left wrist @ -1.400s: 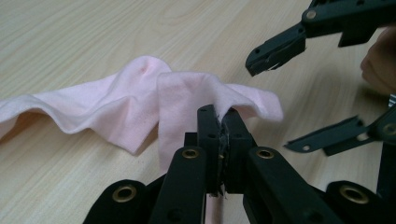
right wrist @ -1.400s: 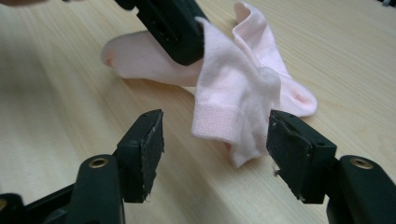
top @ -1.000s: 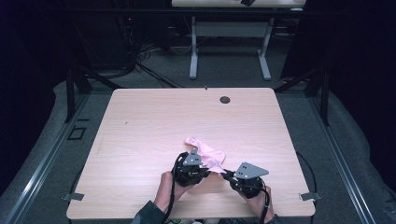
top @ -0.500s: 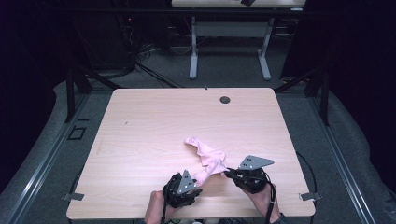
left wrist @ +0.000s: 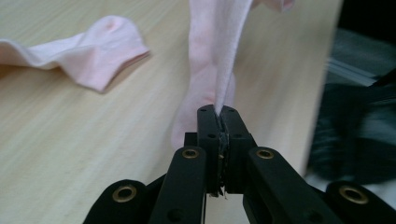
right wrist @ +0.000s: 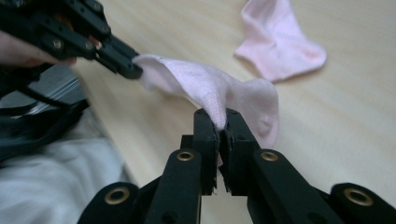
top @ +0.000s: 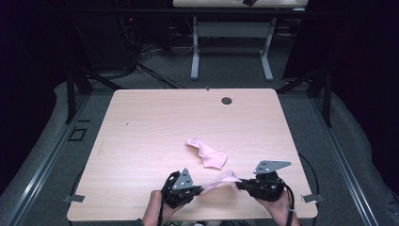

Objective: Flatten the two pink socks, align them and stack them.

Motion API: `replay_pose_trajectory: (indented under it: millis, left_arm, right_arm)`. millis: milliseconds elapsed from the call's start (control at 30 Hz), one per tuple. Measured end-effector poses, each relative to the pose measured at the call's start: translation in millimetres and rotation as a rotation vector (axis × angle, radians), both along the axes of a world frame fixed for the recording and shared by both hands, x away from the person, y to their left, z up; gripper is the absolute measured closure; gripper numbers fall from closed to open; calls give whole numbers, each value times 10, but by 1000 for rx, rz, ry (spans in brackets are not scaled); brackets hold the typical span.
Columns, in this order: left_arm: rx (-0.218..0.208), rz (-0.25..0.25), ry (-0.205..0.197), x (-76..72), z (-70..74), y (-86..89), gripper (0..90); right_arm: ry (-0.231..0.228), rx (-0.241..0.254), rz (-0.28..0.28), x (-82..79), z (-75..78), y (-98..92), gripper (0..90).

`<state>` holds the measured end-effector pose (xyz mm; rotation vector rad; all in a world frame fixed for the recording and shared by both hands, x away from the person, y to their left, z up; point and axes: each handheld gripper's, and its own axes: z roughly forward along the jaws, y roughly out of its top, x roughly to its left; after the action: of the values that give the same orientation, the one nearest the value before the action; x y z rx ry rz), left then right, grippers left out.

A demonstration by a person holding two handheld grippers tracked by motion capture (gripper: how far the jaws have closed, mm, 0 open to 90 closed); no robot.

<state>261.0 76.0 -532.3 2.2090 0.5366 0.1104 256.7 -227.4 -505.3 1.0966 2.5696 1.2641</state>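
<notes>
Soft pink knit sock [top: 221,181]: light and limp, we judge; left gripper [top: 200,189] and right gripper [top: 239,184] each pinch one end, best hold there.

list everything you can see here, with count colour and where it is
held sock: 1, pale pink, stretched between the two grippers near the table's near edge
loose sock: 1, pale pink, lying flat on the table just beyond the held one
table: 1, light wood top, centre of the high view
cable hole: 1, dark, near the table's far edge
second table: 1, pale legs, on the floor beyond
floor: grey, around the table
left gripper: 1, black, near edge, fingers shut on one end of the held sock
right gripper: 1, black, near edge, fingers shut on the other end
hands: 2, holding the grippers at the bottom of the high view
</notes>
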Motion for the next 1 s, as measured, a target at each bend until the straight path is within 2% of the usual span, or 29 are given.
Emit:
replay_pose_trajectory:
  millis: [100, 133, 167, 200, 233, 267, 300, 333, 367, 433, 467, 500, 533, 567, 733, 767, 800, 833, 867, 933, 1000]
  left_arm:
    - [-13, -16, 72, 64, 62, -17, 883]
    - [-19, -16, 111, 139, 51, -25, 882]
    - [-16, -5, 124, 182, 38, -32, 882]
    - [-14, 11, 144, 240, 15, -39, 882]
    - [-17, 30, 164, 300, -15, -38, 882]
    - [-28, 42, 194, 370, -54, -25, 881]
    - [-42, 53, 215, 427, -82, -9, 881]
    - [-57, 63, 240, 485, -105, 11, 881]
    - [-66, 89, 250, 553, -122, 42, 878]
    - [-70, 89, 257, 585, -126, 58, 877]
    - [-74, 109, 257, 620, -133, 72, 875]
    - [-72, 109, 259, 648, -136, 85, 872]
    - [-71, 115, 260, 672, -141, 96, 870]
    - [-63, 134, 260, 713, -155, 116, 858]
    - [-61, 170, 278, 802, -237, 154, 827]
    - [-54, 184, 285, 821, -265, 162, 808]
    - [-46, 188, 284, 829, -288, 166, 804]
    - [-49, 198, 287, 827, -310, 168, 806]
    - [-45, 196, 287, 831, -325, 175, 806]
    - [-17, 202, 282, 821, -366, 176, 806]
    - [-20, 201, 283, 816, -373, 180, 795]
  right_arm:
    - [91, 6, 1, 58, 58, -84, 838]
    - [110, -10, -20, 142, 39, -96, 809]
    - [162, -34, -45, 361, -66, -84, 749]
    - [162, -34, -45, 361, -66, -84, 749]
    - [160, -48, -82, 458, -131, -58, 673]
    - [162, -87, -102, 552, -185, -42, 657]
    - [162, -72, -105, 636, -249, -31, 635]
    - [148, -78, -126, 697, -298, -21, 606]
    - [112, -69, -136, 783, -379, 0, 595]
    - [103, -65, -141, 813, -397, 1, 584]
    - [65, -65, -133, 826, -411, 20, 584]
    - [44, -66, -116, 861, -433, 36, 565]
    - [27, -66, -108, 880, -441, 45, 582]
    - [-21, -79, -93, 910, -465, 76, 587]
    - [-61, -71, -67, 999, -504, 102, 652]
    - [-79, -75, -56, 1014, -504, 113, 655]
    - [-91, -79, -61, 1031, -504, 132, 693]
    - [-96, -92, -50, 1047, -503, 140, 734]
    - [-100, -99, -48, 1078, -522, 165, 739]
    - [-66, -106, -44, 1135, -546, 184, 650]
    - [-65, -105, -42, 1160, -546, 183, 638]
